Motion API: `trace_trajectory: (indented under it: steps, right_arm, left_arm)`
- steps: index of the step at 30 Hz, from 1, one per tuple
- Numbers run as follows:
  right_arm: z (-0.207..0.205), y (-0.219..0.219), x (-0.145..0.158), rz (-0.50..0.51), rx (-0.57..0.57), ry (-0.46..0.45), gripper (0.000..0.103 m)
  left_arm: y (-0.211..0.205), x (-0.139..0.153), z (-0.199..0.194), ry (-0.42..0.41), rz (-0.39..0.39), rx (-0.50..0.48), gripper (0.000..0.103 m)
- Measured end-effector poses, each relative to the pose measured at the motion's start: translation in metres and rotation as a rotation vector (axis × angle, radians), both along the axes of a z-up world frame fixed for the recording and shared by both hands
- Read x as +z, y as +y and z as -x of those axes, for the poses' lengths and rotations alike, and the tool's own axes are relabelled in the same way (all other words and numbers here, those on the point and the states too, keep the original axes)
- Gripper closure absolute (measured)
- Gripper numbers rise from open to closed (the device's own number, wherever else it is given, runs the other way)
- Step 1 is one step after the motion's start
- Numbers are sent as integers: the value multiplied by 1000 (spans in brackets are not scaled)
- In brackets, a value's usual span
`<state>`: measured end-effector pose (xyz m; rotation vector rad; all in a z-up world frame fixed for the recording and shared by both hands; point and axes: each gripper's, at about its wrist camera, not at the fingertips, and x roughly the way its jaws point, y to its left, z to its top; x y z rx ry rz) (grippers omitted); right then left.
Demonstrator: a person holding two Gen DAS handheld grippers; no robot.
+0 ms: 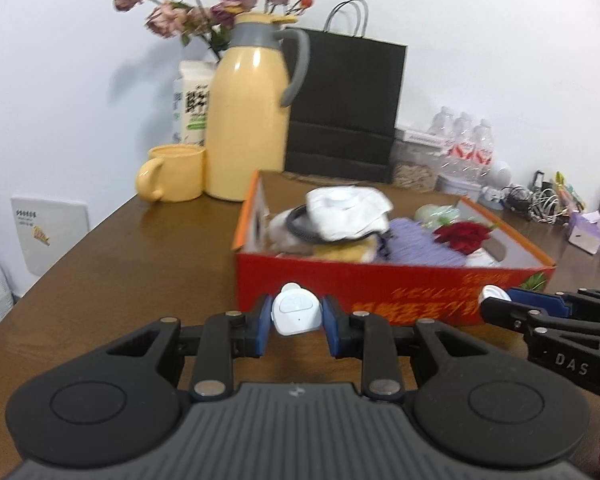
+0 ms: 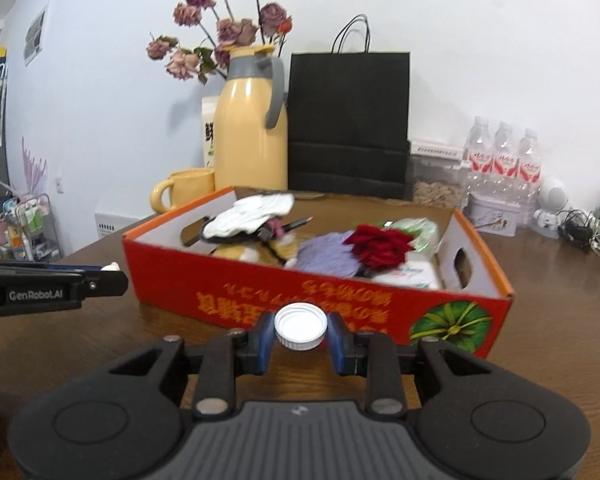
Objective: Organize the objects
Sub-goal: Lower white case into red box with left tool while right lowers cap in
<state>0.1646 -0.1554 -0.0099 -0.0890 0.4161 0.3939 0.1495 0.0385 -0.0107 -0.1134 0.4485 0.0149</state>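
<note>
My left gripper is shut on a small white plastic device with a button face, held above the brown table in front of the red cardboard box. My right gripper is shut on a white ribbed bottle cap, held just in front of the same red box. The box holds a white cloth item, a purple fluffy thing, a red rose and other bits. The right gripper also shows in the left wrist view, the left gripper in the right wrist view.
Behind the box stand a yellow thermos jug, a yellow mug, dried roses, a black paper bag and water bottles. Cables and small items lie at the far right. The table edge runs along the left.
</note>
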Motion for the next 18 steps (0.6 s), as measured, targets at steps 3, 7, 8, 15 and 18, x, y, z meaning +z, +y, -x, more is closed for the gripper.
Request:
trace_trajectory:
  steps: [3, 7, 8, 15, 18]
  right_arm:
    - [-7, -6, 7, -11, -7, -27, 76]
    - [-19, -11, 21, -32, -22, -66, 76]
    - [-23, -12, 25, -38, -25, -76, 76]
    - [-51, -11, 50, -50, -44, -132, 76]
    - [-63, -10, 58, -51, -53, -143, 76]
  left_arm:
    - [-11, 10, -8, -17, -3, -17, 75]
    - [-24, 25, -26, -45, -3, -29, 75]
    - [-26, 29, -30, -52, -1, -30, 75]
    - [-34, 54, -60, -101, 9, -27, 75]
    - [-37, 63, -73, -116, 12, -21, 75]
